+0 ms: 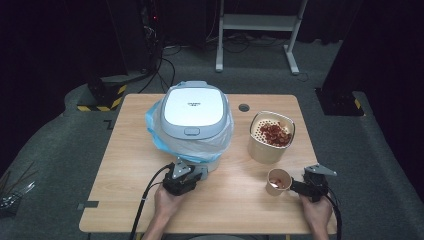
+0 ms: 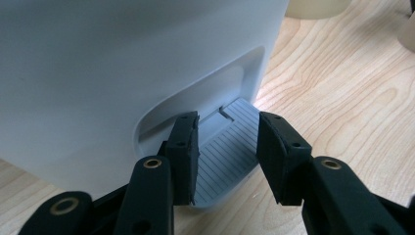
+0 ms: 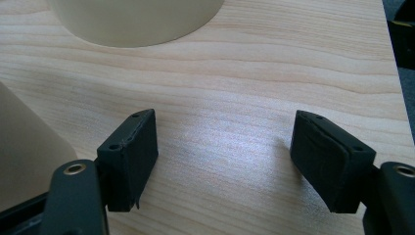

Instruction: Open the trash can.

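1. Pedal work is in hand: the left tongs [image 2: 227, 159] are clenched across the grey ribbed foot pedal [image 2: 226, 161] at the base of the white lidded bin with a blue liner [image 1: 192, 122], which stands mid-counter, likely so that pressing it lifts the lid.
2. Right tongs [image 3: 225, 161] rest released on the pale wooden counter [image 3: 244, 73], just beside the small brown paper cup [image 1: 278, 181], probably ready to tip it in.
3. Cream perforated container of red pieces [image 1: 271, 136] stands just behind the cup.
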`<state>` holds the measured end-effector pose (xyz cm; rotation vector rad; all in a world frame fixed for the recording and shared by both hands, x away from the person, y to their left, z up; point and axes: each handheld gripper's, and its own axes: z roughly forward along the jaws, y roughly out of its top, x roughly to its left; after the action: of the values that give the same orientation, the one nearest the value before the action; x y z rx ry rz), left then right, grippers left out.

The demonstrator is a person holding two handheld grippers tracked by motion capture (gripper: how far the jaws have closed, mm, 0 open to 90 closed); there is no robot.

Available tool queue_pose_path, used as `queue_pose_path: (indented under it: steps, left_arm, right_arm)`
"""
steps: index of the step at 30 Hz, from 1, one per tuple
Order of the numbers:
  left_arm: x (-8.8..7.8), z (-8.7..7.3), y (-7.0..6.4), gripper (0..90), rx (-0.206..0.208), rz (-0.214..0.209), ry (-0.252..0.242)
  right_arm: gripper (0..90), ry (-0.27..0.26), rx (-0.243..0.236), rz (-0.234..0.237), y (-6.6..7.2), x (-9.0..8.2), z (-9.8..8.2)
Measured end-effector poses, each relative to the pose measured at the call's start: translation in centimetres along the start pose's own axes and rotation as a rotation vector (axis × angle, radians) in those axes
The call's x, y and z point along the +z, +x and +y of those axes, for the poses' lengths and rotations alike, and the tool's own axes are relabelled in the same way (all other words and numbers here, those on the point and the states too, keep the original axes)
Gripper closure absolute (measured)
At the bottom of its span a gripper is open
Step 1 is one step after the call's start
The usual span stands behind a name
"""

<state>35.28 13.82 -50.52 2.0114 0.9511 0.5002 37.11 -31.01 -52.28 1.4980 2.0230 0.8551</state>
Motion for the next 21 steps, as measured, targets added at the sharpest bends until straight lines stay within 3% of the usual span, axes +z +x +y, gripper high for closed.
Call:
queue_pose_path:
  steps: [21]
  left_arm:
    - [0.32,-0.66,0.12,57.0,-0.002,-0.004,-0.03]
  right_arm:
    - [26.3,0.0,0.0,0.0,0.01,0.0,-0.01]
